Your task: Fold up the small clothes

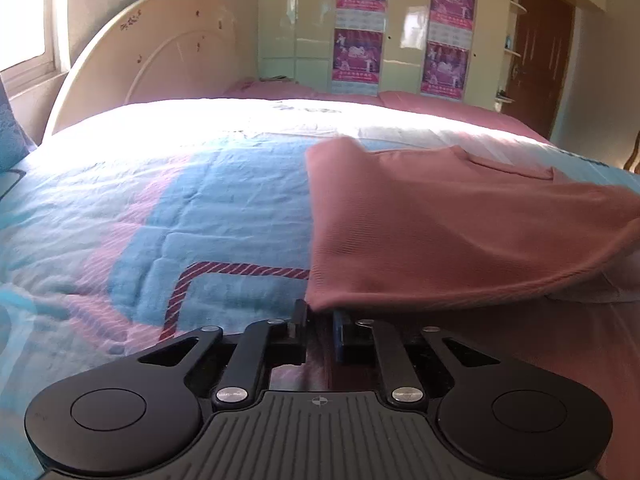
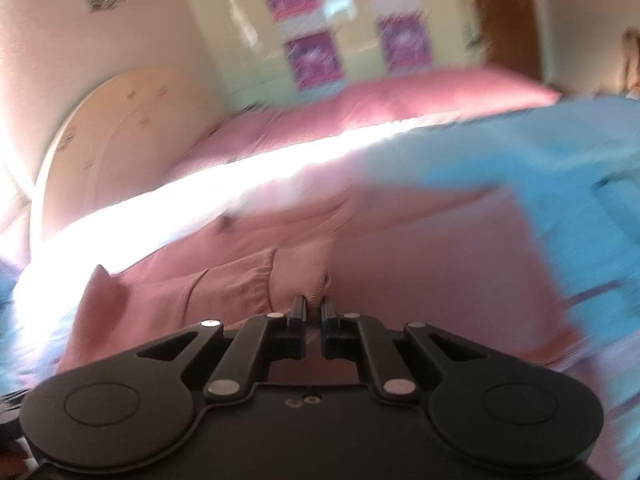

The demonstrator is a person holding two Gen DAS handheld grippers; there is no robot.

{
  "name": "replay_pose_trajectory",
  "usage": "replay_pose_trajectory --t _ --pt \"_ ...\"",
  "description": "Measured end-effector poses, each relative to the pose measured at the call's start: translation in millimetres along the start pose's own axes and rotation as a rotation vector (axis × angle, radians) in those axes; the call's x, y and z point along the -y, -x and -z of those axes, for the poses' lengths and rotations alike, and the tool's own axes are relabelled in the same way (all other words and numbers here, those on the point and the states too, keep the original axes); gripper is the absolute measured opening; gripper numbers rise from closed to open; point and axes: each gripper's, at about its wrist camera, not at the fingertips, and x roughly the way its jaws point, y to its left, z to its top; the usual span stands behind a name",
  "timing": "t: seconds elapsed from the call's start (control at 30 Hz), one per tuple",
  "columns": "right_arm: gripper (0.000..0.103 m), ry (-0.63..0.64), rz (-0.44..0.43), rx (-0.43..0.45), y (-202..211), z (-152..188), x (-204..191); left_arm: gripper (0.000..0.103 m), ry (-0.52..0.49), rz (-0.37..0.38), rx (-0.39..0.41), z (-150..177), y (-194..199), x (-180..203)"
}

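Left claw (image 1: 318, 316) is clamped on the near corner of the pink top (image 1: 460, 232), cloth pinched between the jaws. The corner is raised, and the rest of the top drapes away to the right over the quilt (image 1: 140, 208) on the bed (image 1: 440, 106).

Right claw (image 2: 314, 308) is also closed, with a small bunch of pink cloth (image 2: 308, 280) between the jaws, near what looks like a gathered cuff or hem. This view is blurred, so which part of the garment it holds can't be told.

Risks:
- Both grips are thin pinches at the very edge. A quick pull could drag the fabric out of either claw, and the fold would collapse.
- The two claws hold different parts. If they travel unevenly, the top twists and the fold line comes out crooked.
- The right claw holds bunched cloth, possibly more than one layer. A wrinkle may get folded in.
- The quilt is soft and creased. Dragging the top across it could ruck up the lower layer.

Writing: purple posters (image 1: 360, 24) on the wardrobe (image 1: 404, 8) carry print too small to read. Faint dark marks at the far edge of the quilt are unreadable. No brand shows on the top or the claws.
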Motion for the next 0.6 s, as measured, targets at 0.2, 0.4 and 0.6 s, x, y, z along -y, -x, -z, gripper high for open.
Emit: replay_pose_trajectory --t 0.2,0.4,0.6 --pt "0.006 0.013 0.005 -0.071 -1.4 5.6 26.2 0.010 -0.006 0.005 -0.003 -8.4 -4.6 2.8" --pt "0.006 -0.005 0.011 -0.072 -1.0 12.8 26.9 0.010 -0.030 0.003 0.000 -13.0 -2.4 5.1" --pt "0.007 -0.003 0.018 -0.051 0.7 9.5 23.7 0.011 -0.040 0.007 -0.008 -12.8 -6.7 8.3"
